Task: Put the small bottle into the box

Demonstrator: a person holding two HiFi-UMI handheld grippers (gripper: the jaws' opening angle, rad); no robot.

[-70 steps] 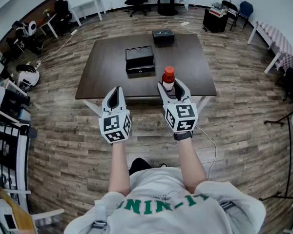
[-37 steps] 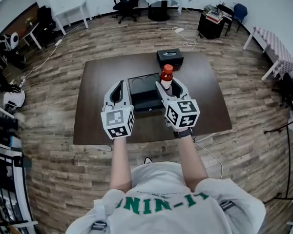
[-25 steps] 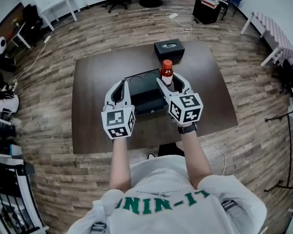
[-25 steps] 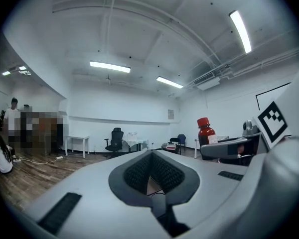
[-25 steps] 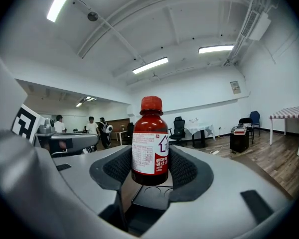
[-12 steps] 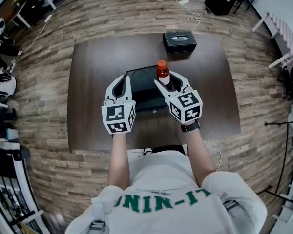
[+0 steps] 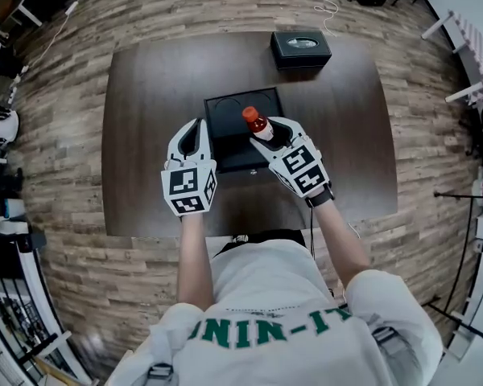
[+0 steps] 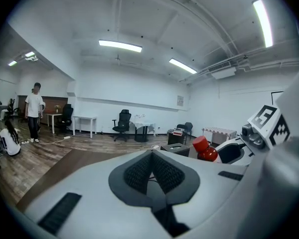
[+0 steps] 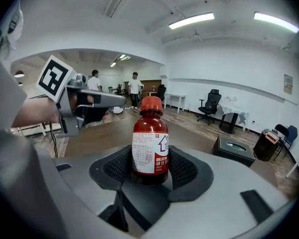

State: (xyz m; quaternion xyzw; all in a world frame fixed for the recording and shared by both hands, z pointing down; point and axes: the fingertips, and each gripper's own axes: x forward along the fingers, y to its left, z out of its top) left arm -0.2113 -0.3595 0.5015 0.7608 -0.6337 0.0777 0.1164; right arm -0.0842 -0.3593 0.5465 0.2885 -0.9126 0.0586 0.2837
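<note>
A small dark-red bottle with a red cap and a white label stands between the pads of my right gripper, which is shut on its lower body. In the head view the bottle leans to the left, held above the right part of the open black box in the middle of the dark table. My left gripper hovers just left of the box, shut with nothing in it. In the left gripper view its jaws meet, and the bottle shows at the right.
A black tissue box sits at the table's far right, also seen as the tissue box in the right gripper view. Wood floor surrounds the table. Two people stand far off, and office chairs and white tables line the far wall.
The table has come closer under the head camera. Both grippers moved forward over it; the bottle, upright before, now leans left above the box.
</note>
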